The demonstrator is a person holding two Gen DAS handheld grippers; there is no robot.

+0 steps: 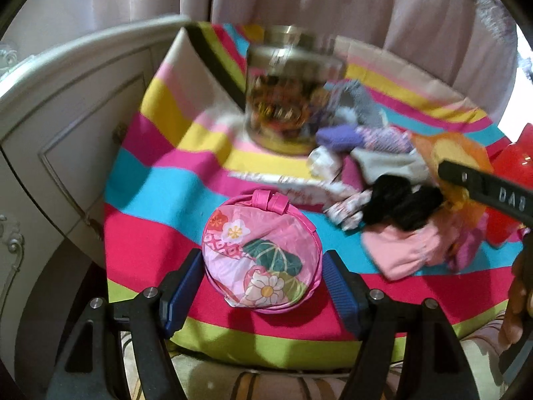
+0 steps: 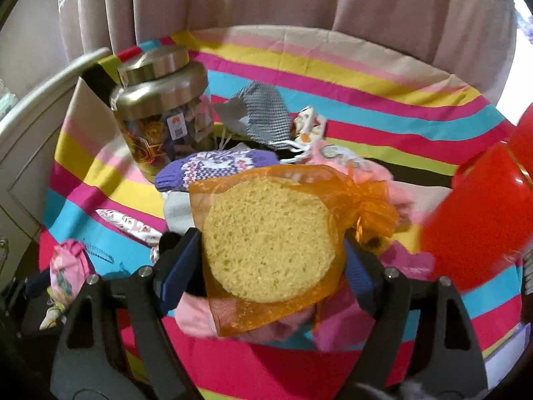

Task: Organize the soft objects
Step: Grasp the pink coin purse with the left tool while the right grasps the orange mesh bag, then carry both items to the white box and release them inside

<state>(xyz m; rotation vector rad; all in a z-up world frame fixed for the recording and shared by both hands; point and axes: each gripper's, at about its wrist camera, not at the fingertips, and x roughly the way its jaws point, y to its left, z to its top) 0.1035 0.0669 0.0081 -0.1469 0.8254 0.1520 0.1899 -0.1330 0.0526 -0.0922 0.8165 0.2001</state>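
Note:
A flat round pink floral pouch [image 1: 263,253] sits between the blue pads of my left gripper [image 1: 263,261], which is shut on its edges just above the striped cloth [image 1: 150,196]. My right gripper [image 2: 271,236] is shut on an orange mesh bag [image 2: 369,206] that holds a round yellow sponge [image 2: 269,236]. The bag hangs over a pile of soft things: a purple knit sock [image 2: 213,166], a grey knit piece [image 2: 266,113], a black item [image 1: 399,200] and pink cloth [image 1: 399,250]. In the left wrist view one finger [image 1: 466,180] of the right gripper shows at the right edge.
A gold-lidded jar [image 2: 160,106] stands at the back left of the cloth. A red plastic object [image 2: 483,206] is at the right. A white cabinet [image 1: 66,116] stands left of the cloth, and curtains [image 2: 266,0] hang behind it.

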